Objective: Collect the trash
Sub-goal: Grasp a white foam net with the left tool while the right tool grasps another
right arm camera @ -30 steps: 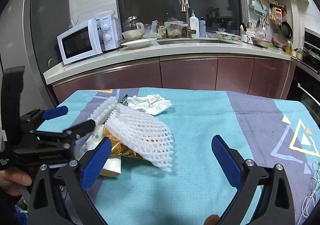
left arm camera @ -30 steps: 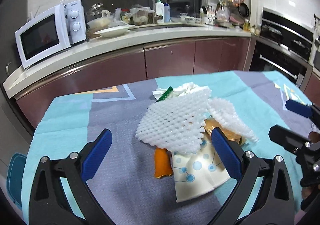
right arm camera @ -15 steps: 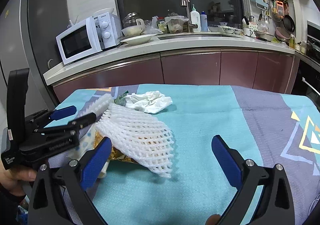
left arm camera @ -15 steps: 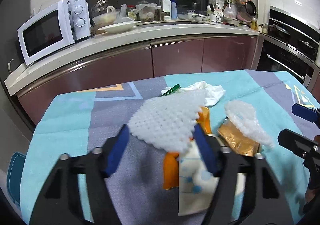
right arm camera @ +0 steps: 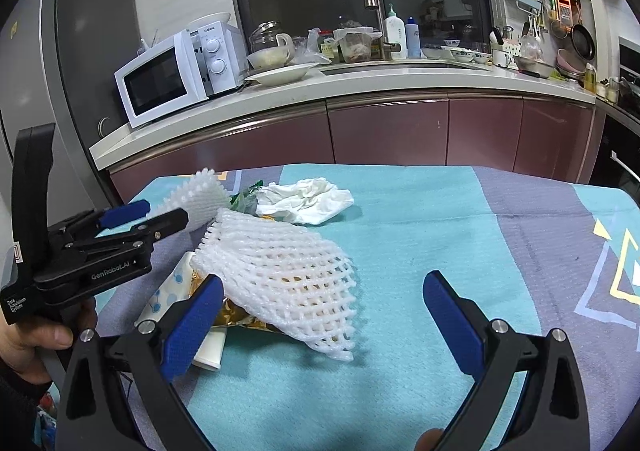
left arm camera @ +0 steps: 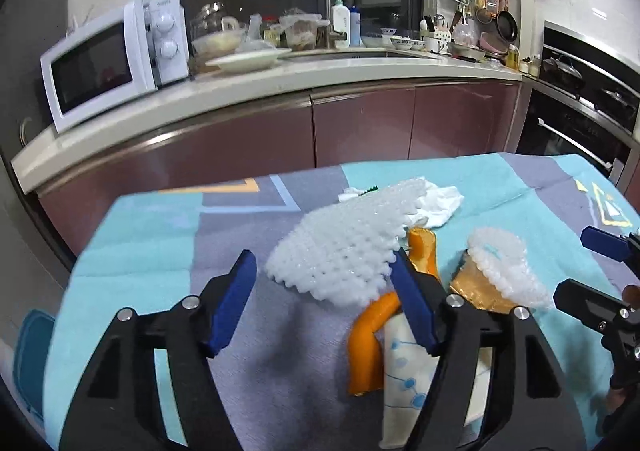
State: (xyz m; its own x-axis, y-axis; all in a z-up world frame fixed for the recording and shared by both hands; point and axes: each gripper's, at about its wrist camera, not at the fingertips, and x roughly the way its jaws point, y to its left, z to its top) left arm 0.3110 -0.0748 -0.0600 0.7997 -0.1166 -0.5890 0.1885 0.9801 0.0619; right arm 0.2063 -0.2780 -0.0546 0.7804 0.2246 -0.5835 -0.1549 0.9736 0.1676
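Observation:
A pile of trash lies on the table. My left gripper is closed down on a white foam net and holds it lifted off the pile; it shows in the right wrist view. Under it lie an orange wrapper, a paper cup with blue dots, a gold wrapper and a second foam net. A crumpled white tissue lies behind. My right gripper is open and empty, close to the second foam net.
The table wears a teal and grey patterned cloth. Behind it runs a kitchen counter with a white microwave, dishes and a sink. An oven stands at the right.
My left gripper has narrowed onto the nearer foam net and lifted it up and to the left, uncovering the wrappers and the second net. My right gripper stays open, nearly still.

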